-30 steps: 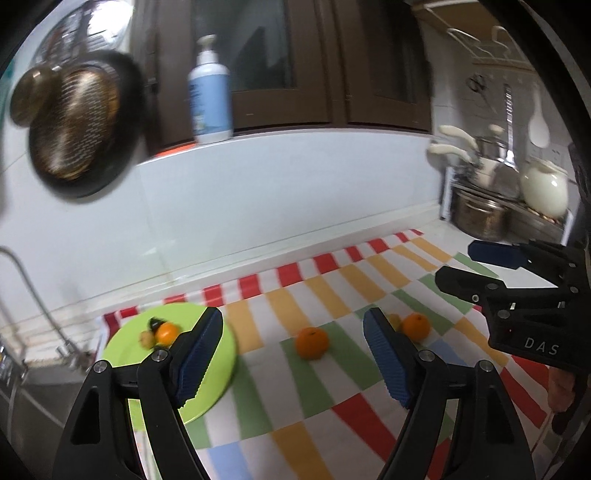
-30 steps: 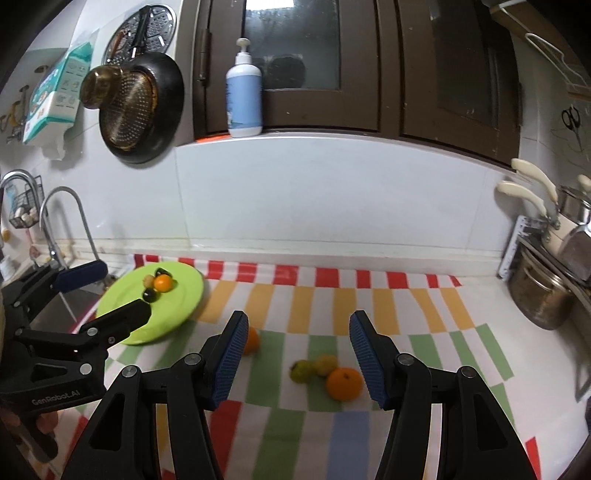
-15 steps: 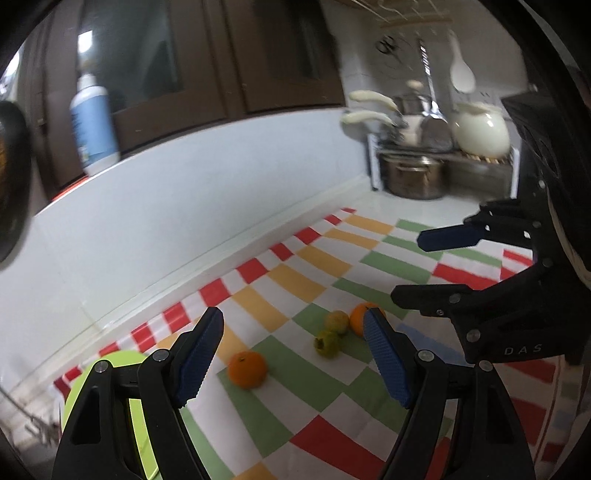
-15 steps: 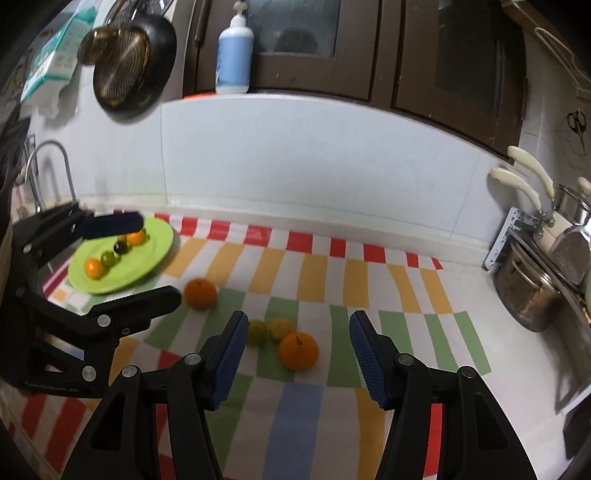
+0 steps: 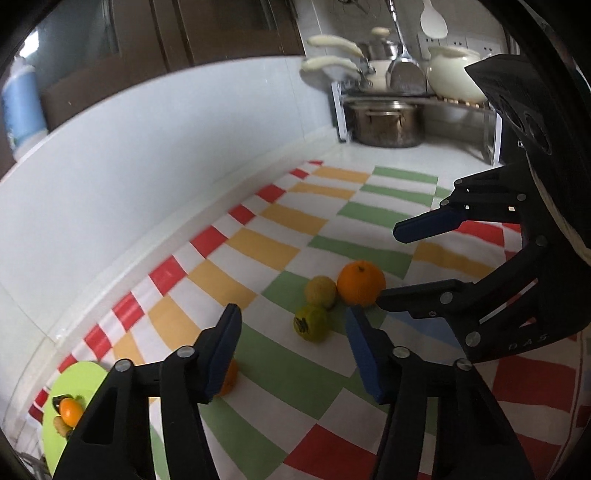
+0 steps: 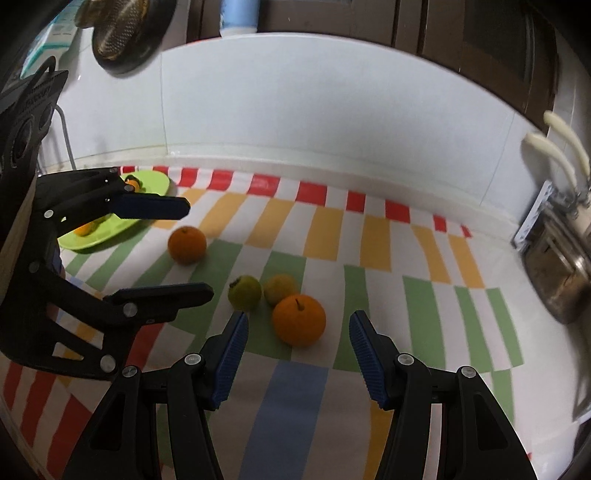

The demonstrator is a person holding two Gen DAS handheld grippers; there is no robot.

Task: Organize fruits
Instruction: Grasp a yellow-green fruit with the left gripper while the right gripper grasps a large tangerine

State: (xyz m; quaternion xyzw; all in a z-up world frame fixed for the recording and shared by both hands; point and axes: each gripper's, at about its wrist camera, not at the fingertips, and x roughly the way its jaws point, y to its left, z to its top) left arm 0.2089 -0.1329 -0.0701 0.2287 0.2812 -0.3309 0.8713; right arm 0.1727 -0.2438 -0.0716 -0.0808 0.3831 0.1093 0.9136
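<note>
On the checked cloth (image 5: pixel 266 373) a large orange (image 6: pixel 299 319) lies with a yellow-green fruit (image 6: pixel 280 288) and a green fruit (image 6: pixel 244 293) touching it. My right gripper (image 6: pixel 297 316) hangs open just short of the large orange (image 5: pixel 361 282), which lies ahead of its tips. My left gripper (image 5: pixel 291 310) is above the cloth with its jaws closing and nothing between the pads; the green fruit (image 5: pixel 312 325) lies ahead of it. A second orange (image 6: pixel 186 243) is half hidden behind the left finger. The green plate (image 6: pixel 110 230) holds several small fruits.
A steel pot (image 5: pixel 384 122) and a white pot (image 5: pixel 454 74) stand on a rack at the counter's far right. A dark pan (image 6: pixel 122 33) hangs on the wall, with a faucet (image 6: pixel 62 125) below it. The white wall runs along the cloth's far edge.
Both grippers have come down and closer to the fruits. The left view has swung right, away from the plate. The left jaws stand narrower than before.
</note>
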